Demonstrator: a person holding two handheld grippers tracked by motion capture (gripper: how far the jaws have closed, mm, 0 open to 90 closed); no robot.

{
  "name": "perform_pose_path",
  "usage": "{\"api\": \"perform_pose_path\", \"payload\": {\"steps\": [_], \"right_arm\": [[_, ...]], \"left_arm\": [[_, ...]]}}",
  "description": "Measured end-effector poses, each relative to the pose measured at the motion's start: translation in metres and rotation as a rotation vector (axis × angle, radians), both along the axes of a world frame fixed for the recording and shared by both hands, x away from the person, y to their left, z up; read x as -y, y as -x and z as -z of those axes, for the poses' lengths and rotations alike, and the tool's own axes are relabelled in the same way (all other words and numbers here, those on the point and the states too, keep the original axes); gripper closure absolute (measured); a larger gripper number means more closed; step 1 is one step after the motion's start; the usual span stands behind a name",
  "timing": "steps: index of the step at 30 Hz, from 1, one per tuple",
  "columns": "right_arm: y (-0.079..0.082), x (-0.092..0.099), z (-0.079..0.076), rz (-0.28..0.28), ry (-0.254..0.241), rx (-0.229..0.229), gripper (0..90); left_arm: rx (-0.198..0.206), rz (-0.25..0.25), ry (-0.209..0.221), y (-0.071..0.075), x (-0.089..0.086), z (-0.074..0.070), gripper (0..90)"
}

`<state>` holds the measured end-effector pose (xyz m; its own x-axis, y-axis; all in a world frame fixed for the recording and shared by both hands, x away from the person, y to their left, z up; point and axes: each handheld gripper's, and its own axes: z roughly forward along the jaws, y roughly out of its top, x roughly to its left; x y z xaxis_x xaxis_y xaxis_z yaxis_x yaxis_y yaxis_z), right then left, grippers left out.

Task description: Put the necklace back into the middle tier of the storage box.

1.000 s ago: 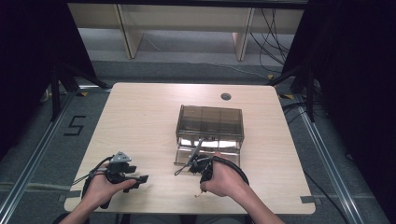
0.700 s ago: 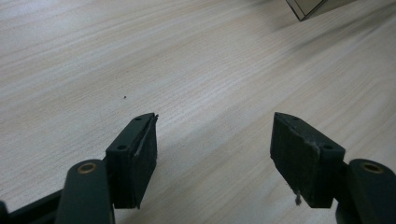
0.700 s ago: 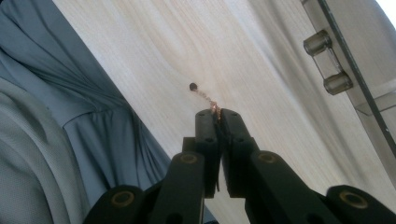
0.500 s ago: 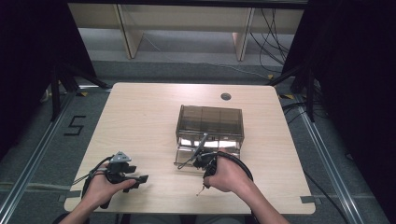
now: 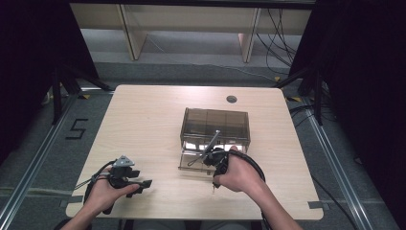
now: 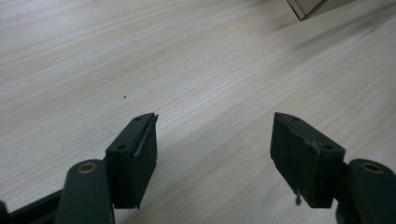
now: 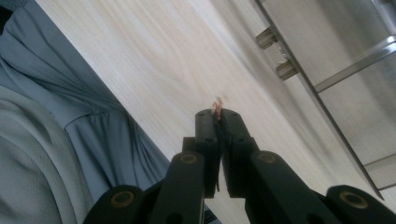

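A smoky see-through box (image 5: 215, 123) with compartments stands at the middle of the table. Just in front of it a hand holds my right gripper (image 5: 213, 184), its jaws pointing back toward the person. In the right gripper view this gripper (image 7: 218, 114) is shut on a small copper-coloured piece (image 7: 217, 104), whose tip pokes out between the jaws. The box (image 7: 336, 56) shows at the upper right of that view. My left gripper (image 5: 142, 184) rests low near the table's front left. Its jaws (image 6: 215, 135) stand wide open over bare wood, with nothing between them.
The wooden table (image 5: 143, 124) has a round cable hole (image 5: 231, 99) at the back. The person's grey shirt (image 7: 56, 140) lies just past the table's front edge. A corner of the box (image 6: 306, 7) shows at the top of the left gripper view. Shelving stands behind the table.
The right hand has risen a little and shifted toward the box front, still shut on the small piece. The left hand has stayed in place.
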<state>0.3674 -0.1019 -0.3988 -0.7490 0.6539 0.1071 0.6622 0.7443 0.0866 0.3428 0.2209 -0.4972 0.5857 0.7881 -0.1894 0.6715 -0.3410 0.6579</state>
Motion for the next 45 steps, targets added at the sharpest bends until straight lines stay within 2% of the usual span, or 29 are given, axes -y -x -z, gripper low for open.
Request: {"api": "perform_pose_path", "payload": {"steps": [1,3,4,9,10,11,13,15,16,18,22,25,29,32,33,34,37,39,42,44,45], "right_arm": [[0.0,0.001,-0.002,0.025,-0.006,-0.006,86.9],[-0.002,0.004,-0.003,0.006,-0.002,0.001,86.9],[-0.002,0.004,-0.005,0.033,-0.004,-0.002,86.9],[-0.005,0.011,-0.009,0.03,-0.009,0.005,86.9],[-0.005,0.011,-0.01,0.05,-0.01,-0.002,86.9],[-0.005,0.012,-0.01,0.044,-0.024,-0.007,86.9],[-0.006,0.013,-0.011,0.057,-0.012,-0.006,86.9],[-0.006,0.013,-0.012,0.067,-0.023,-0.014,86.9],[-0.008,0.015,-0.012,0.039,-0.025,-0.009,86.9],[-0.009,0.017,-0.013,0.038,-0.013,-0.003,86.9],[-0.009,0.019,-0.018,0.078,-0.027,-0.012,86.9],[-0.01,0.022,-0.02,0.077,-0.035,-0.001,86.9],[-0.013,0.026,-0.023,0.073,-0.037,0.004,86.9],[-0.013,0.027,-0.025,0.108,-0.04,0.0,86.9],[-0.014,0.029,-0.024,0.094,-0.045,0.01,86.9],[-0.015,0.03,-0.026,0.115,-0.031,-0.003,86.9],[-0.017,0.034,-0.026,0.095,-0.049,0.018,86.9],[-0.016,0.034,-0.029,0.138,-0.033,0.0,86.9],[-0.018,0.035,-0.03,0.152,-0.044,0.003,86.9],[-0.02,0.039,-0.03,0.127,-0.049,0.02,86.9],[-0.019,0.038,-0.032,0.152,-0.051,0.011,86.9]], "left_arm": [[-0.001,0.0,0.0,0.0,0.0,0.0,31.4],[-0.006,-0.007,0.002,0.0,0.0,0.0,31.4],[-0.008,-0.005,0.007,0.0,0.0,0.001,31.4],[-0.007,-0.004,0.005,0.0,0.0,0.0,31.4],[-0.008,-0.003,0.009,0.0,0.0,0.0,31.4],[-0.005,-0.008,0.003,0.0,0.0,0.0,31.4],[-0.008,-0.002,0.001,0.0,0.0,0.0,31.4],[-0.008,0.005,0.006,0.0,0.0,0.0,31.4],[-0.006,0.004,0.007,0.0,0.0,0.0,31.4],[-0.007,0.006,0.007,0.0,0.0,0.0,31.4],[-0.01,0.007,0.006,0.0,-0.001,0.0,31.4],[-0.005,-0.001,-0.005,0.001,0.0,-0.001,31.4],[-0.009,0.006,0.004,0.0,-0.001,0.0,31.4],[-0.006,-0.003,-0.005,0.001,0.0,0.0,31.3],[-0.005,-0.001,-0.005,0.001,0.0,0.0,31.4],[-0.005,-0.001,-0.005,0.001,0.0,0.0,31.3],[-0.01,0.007,0.005,0.0,-0.001,0.0,31.4],[-0.01,0.007,0.005,0.0,-0.001,0.0,31.3],[-0.01,0.007,0.005,0.0,-0.001,0.0,31.3],[-0.01,0.004,0.005,0.0,-0.001,0.0,31.3],[-0.01,0.006,0.005,0.0,-0.001,0.0,31.3]]}}
